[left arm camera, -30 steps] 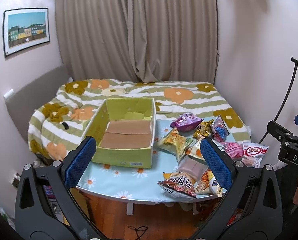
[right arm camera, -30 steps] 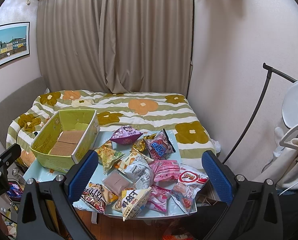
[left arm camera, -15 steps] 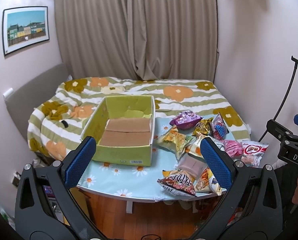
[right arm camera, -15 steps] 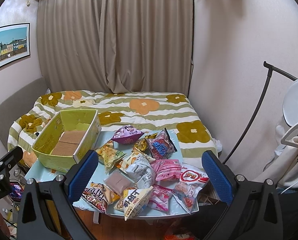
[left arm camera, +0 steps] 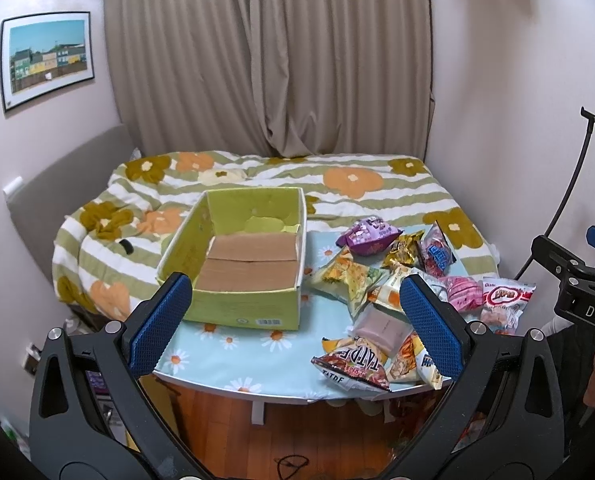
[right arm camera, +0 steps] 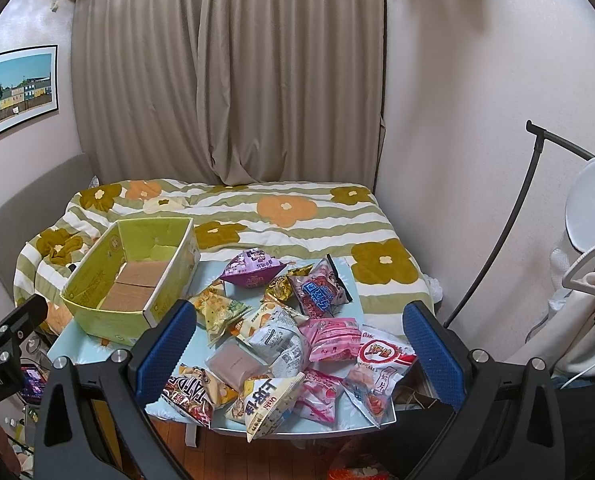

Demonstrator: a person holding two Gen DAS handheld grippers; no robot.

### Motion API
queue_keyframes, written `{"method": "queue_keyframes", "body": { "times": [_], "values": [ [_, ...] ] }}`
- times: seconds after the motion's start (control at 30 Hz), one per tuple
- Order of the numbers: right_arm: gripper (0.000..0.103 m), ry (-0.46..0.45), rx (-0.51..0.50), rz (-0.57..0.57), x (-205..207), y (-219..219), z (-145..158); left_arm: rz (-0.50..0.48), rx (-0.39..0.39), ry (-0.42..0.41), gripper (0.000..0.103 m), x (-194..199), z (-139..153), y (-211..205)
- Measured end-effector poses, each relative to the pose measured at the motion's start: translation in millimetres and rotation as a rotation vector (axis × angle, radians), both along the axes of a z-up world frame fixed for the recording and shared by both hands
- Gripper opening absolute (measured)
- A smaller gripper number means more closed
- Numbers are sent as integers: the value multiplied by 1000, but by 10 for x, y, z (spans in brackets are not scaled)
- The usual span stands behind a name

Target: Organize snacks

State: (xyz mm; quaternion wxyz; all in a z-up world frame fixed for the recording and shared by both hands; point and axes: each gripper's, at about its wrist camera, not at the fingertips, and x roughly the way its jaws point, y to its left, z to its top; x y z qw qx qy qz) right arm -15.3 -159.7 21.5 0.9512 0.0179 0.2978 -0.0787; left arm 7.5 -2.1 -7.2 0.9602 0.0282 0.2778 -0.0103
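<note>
I was at the start: the green box on the counter looked empty, though its near wall hid some floor. The snack packets lay heaped just right of the box. Both my left gripper and right gripper hung short of the counter, jaws spread and empty. Next I needed to descend on one packet beside the box.

Both wrist cams sit back from the table, above it, facing the bed + curtain, tilted slightly down. Left cam is opposite the green box, snack pile off to its right. Right cam is opposite the snack pile, box to its left. Shared: whole tabletop, bed, curtain, wall picture. Each cam catches the other rig at frame edge, prob. side by side, similar height.
</note>
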Motion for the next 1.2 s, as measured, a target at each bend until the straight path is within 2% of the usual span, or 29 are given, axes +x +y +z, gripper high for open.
{"method": "queue_keyframes", "body": {
  "times": [1.07, 1.2],
  "values": [
    [103, 2, 2, 0, 6, -5, 10, -9, 4, 19, 103, 23, -45, -29],
    [103, 4, -1, 1, 3, -8, 12, -10, 3, 41, 103, 64, -51, -66]
  ]
}}
